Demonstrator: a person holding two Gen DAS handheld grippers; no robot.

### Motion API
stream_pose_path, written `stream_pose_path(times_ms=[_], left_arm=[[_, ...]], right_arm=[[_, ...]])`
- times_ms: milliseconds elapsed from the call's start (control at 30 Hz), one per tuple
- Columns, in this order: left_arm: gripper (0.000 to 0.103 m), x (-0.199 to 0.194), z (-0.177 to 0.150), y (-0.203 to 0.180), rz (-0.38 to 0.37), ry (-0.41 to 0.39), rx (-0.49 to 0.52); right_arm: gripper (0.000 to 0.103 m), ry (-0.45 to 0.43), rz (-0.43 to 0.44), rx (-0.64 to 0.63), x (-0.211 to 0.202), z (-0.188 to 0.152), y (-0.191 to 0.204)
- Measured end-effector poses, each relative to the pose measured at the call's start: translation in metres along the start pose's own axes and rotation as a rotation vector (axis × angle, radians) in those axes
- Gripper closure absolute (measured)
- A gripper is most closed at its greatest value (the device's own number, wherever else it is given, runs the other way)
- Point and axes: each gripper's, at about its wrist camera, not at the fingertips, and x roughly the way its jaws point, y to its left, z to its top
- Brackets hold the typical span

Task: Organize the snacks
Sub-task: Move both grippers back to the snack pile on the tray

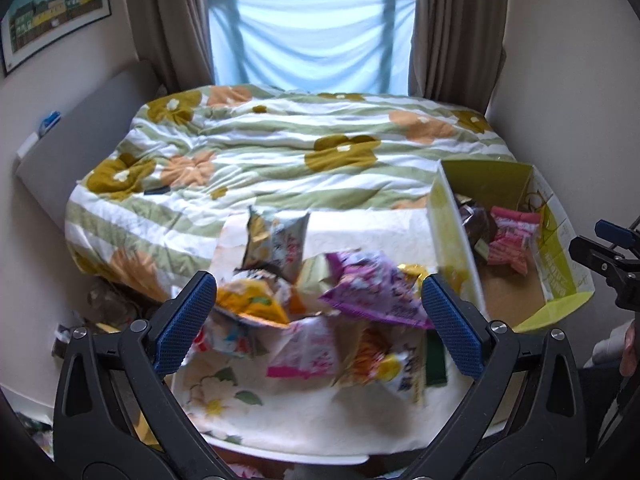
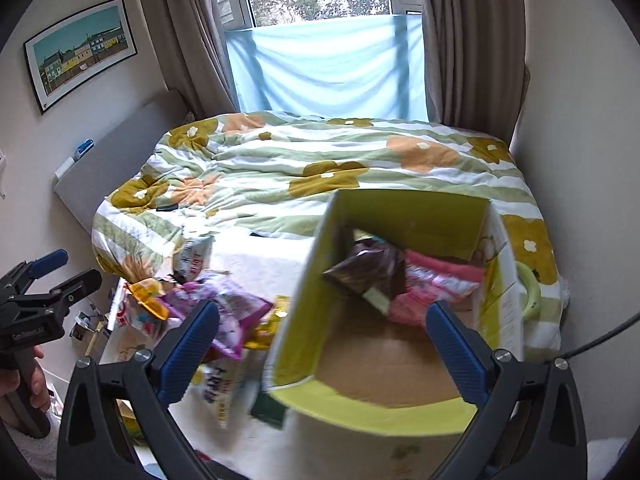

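A heap of snack packets lies on a white floral cloth [image 1: 304, 420]: a purple bag [image 1: 376, 292], an orange-yellow bag [image 1: 252, 304], a grey-blue bag [image 1: 276, 240] and a pink-white one [image 1: 308, 352]. My left gripper [image 1: 318, 322] hangs open just above the heap, nothing between its blue pads. To the right stands a yellow-green cardboard box [image 2: 408, 216] holding a dark brown packet [image 2: 364, 268] and pink packets [image 2: 436, 284]. My right gripper [image 2: 322, 350] is open over the box's near-left corner, empty. The purple bag [image 2: 236, 312] lies left of the box.
A bed with a flowered green-striped duvet [image 1: 280, 152] fills the space behind. Curtains and a window with blue cloth [image 1: 312, 40] stand at the back. A hand [image 2: 24, 384] holds the left gripper's handle. Clutter lies on the floor at the left [image 1: 108, 304].
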Motion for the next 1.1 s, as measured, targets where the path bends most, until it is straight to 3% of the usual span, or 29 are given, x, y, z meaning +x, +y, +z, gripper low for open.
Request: stream_pose_path(times_ms=[200,467,633,833,1100], left_arm=[[0.001,0.009,-0.030,0.062,-0.073,0.068,-0.020],[0.001,0.040,-0.068,0.102,-0.203,0.164,-0.013],[0.001,0.065,-0.090,0.107,-0.283,0.171,0.013],[0.002,0.094,-0.098,0.090,-0.313,0.170,0.040],[0.004,0.145,-0.098,0.069,-0.320,0.208,-0.029]], right_arm=[[0.000,0.011,0.024,0.070,0.009,-0.026,0.045],[0.000,0.065,0.019,0.185,0.034,-0.067,0.082],[0.000,0.090,0.000,0.212,0.057,-0.094,0.098],[0.000,0.134,0.014,0.230,0.083,-0.111,0.098],[0.000,0.185,0.083,0.256,0.124,-0.123,0.087]])
